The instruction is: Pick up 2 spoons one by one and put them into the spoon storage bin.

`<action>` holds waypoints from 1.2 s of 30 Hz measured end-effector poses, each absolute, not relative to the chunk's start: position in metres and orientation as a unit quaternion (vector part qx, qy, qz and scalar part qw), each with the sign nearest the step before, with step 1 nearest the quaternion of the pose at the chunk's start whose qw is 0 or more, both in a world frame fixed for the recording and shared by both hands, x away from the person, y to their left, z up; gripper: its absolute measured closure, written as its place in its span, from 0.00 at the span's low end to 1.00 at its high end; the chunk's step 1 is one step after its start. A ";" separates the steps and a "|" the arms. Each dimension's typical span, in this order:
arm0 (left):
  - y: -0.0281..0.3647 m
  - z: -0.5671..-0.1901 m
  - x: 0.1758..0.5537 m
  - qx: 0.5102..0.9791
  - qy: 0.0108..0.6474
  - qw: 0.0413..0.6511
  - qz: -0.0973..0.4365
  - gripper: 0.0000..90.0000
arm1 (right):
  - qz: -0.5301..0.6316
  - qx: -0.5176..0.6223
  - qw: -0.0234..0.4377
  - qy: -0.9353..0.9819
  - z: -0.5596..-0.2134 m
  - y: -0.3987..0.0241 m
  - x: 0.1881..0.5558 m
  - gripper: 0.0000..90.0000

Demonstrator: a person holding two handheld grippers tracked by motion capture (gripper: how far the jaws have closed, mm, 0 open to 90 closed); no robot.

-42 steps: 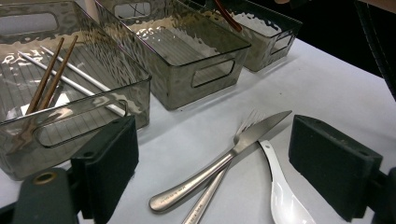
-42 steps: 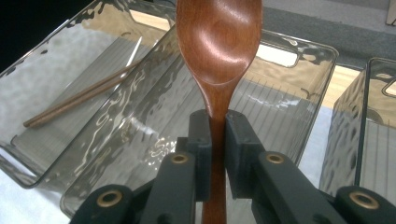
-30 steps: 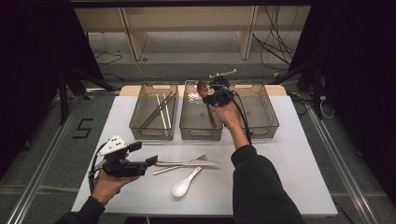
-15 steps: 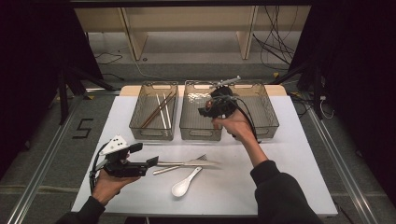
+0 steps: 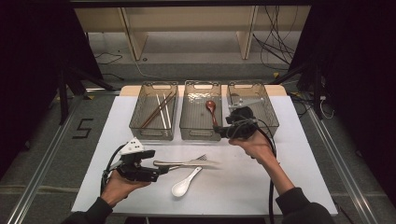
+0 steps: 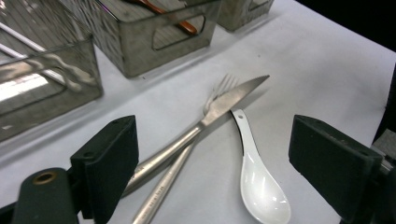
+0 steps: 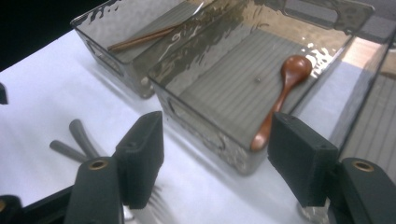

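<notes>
Middle bin (image 5: pixel 201 120) holds wooden spoon (image 5: pixel 211 110); left bin (image 5: pixel 154 112) probably chopsticks (image 5: pixel 158 111).

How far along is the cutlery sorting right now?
Done: chopsticks lie in the left bin, and the wooden spoon in the middle bin. The right gripper has just been opening, nothing between its fingers. In hand: the open left gripper sits at the knife. Left: knife, fork and white spoon remain on the table.
</notes>
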State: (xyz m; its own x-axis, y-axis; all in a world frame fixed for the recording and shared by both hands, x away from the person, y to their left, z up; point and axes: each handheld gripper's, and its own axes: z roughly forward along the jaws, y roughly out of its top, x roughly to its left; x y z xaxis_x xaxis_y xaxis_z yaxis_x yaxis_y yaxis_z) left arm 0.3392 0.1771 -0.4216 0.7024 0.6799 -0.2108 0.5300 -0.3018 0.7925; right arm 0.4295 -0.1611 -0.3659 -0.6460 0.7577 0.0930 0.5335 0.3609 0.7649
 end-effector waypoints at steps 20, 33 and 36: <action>0.150 -0.435 0.349 0.830 0.374 0.411 0.049 0.17 | 0.440 0.396 0.149 0.792 -0.377 -0.201 0.369 0.39; 0.123 -0.449 0.360 0.858 0.360 0.364 0.035 0.24 | 0.436 0.404 0.144 0.791 -0.385 -0.213 0.345 0.37; 0.116 -0.454 0.362 0.864 0.358 0.354 0.030 0.27 | 0.435 0.406 0.140 0.791 -0.387 -0.215 0.341 0.37</action>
State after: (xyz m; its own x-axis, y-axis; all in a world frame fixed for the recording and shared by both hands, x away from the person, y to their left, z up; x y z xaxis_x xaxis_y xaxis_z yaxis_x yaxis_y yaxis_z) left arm 0.3624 0.1155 -0.4542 0.7415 0.6402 -0.2008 0.5971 -0.4932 0.6327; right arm 0.3411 -0.2148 -0.3868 -0.6309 0.7646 0.1314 0.5207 0.2917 0.8024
